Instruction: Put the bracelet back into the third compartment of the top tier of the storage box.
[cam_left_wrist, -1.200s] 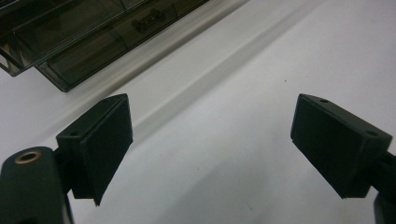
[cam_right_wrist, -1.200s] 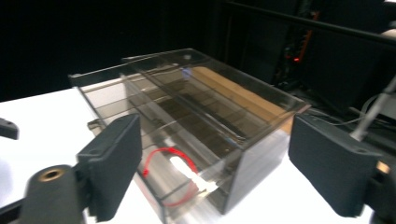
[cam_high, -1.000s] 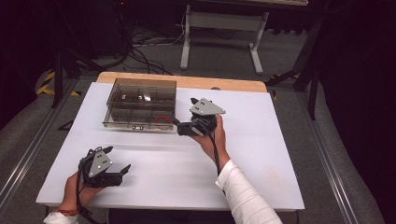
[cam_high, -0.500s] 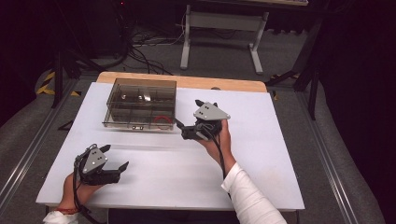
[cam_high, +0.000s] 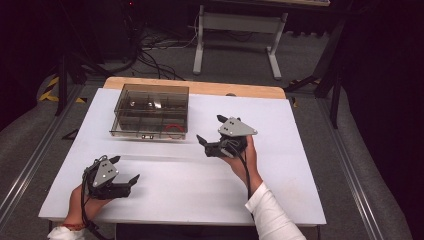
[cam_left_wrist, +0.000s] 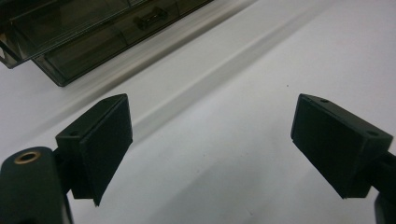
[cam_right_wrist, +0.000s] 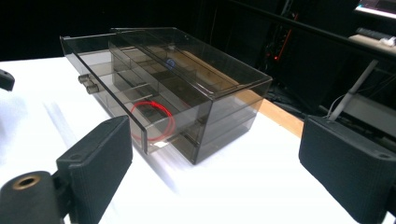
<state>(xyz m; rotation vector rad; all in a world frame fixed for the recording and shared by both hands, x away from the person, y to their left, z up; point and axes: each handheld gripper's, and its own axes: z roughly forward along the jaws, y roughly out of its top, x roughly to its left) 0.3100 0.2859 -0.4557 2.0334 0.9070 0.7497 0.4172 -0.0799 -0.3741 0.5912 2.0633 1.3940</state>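
Moved since the earlier frames: right gripper (cam_high: 212, 131), drawn back from the box (cam_high: 150, 111) toward the table's near middle, now a little apart from the box's near right corner. Left gripper (cam_high: 125, 170) much as before, near the front left edge of the table (cam_high: 300, 200).

Right gripper: jaws spread wide, nothing between them, pointing left toward the box; grey plate on top, hand under it. Seen in the right gripper view (cam_right_wrist: 215, 172): both black pads apart, box straight ahead between them and beyond.

Left gripper: jaws wide too, empty, held just above bare tabletop; in the left gripper view (cam_left_wrist: 210, 154) pads far apart over white surface, box (cam_left_wrist: 70, 32) at upper left, well off.

Box: smoked clear plastic, with compartments inside, sitting at the far left of the table. Drawer (cam_right_wrist: 109, 100) pulled partly out on the near side, two small knobs on its front. Red ring (cam_right_wrist: 152, 120) lying flat in the drawer's right-hand compartment, at the near right corner in the high view (cam_high: 174, 131).
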